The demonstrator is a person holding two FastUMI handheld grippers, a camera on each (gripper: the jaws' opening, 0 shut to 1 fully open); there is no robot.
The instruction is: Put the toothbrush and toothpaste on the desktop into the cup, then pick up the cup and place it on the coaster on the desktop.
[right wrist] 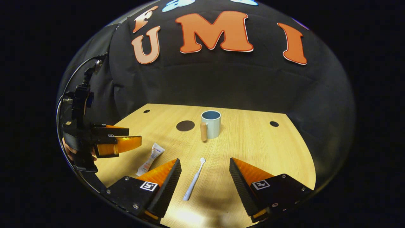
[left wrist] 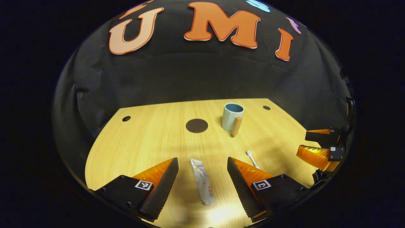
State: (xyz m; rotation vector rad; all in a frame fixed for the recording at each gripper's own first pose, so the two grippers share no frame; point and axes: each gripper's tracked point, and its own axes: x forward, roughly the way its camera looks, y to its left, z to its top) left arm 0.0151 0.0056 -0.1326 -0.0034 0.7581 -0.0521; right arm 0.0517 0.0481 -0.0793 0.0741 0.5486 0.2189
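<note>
The left gripper (left wrist: 202, 172) and right gripper (right wrist: 205, 172) both hover with fingers spread wide, holding nothing. The toothpaste (left wrist: 202, 185) lies flat on the desk (left wrist: 152, 136) between the left fingers; the toothbrush (right wrist: 194, 180) lies between the right fingers. Expect a soft, light tube: grasp mid-body. The brush is thin, rigid and probably slippery: pinch mid-handle. The cup (right wrist: 211, 124) stands upright beside the coaster (right wrist: 185, 125).

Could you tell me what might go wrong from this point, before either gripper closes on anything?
The flat white toothpaste tube lies low on the wooden desktop between the open left gripper; fingers may slide over it. The thin white toothbrush under the open right gripper could roll. The pale blue cup stands unsupported and might tip during insertion.
</note>
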